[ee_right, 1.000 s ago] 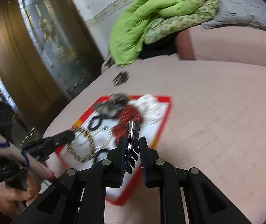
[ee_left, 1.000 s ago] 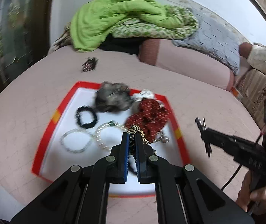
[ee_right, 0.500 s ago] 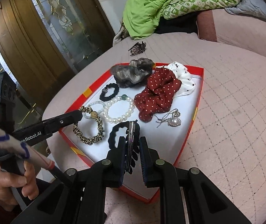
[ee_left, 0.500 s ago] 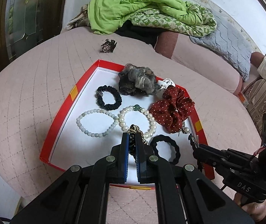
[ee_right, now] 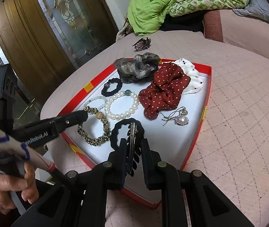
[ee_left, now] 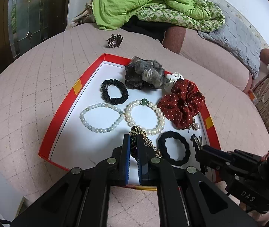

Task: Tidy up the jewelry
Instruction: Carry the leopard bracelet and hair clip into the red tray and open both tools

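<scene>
A red-rimmed white tray [ee_left: 64,113] [ee_right: 204,113] lies on the pink quilted bed. My left gripper [ee_left: 133,140] is shut on a leopard-print hair tie [ee_left: 134,132] [ee_right: 94,130] low over the tray's near part. My right gripper [ee_right: 132,143] is shut on a black hair clip [ee_right: 131,147] [ee_left: 196,142] over the tray's near right corner, above a black hair tie [ee_left: 174,150] [ee_right: 127,130]. In the tray lie a pearl bracelet [ee_left: 145,115], a pale bead bracelet [ee_left: 100,117], a black scrunchie [ee_left: 114,93], a red dotted scrunchie [ee_left: 183,104] and a grey scrunchie [ee_left: 144,74].
A pearl pendant [ee_right: 179,118] lies in the tray by the red scrunchie. A white dotted scrunchie [ee_right: 191,75] sits at the far corner. A dark hair claw [ee_left: 113,40] lies on the bed beyond the tray. Green blankets [ee_left: 144,1] are piled at the back.
Both grippers have come down and closer to the tray, each still holding its item. The leopard hair tie now hangs low over the tray floor.
</scene>
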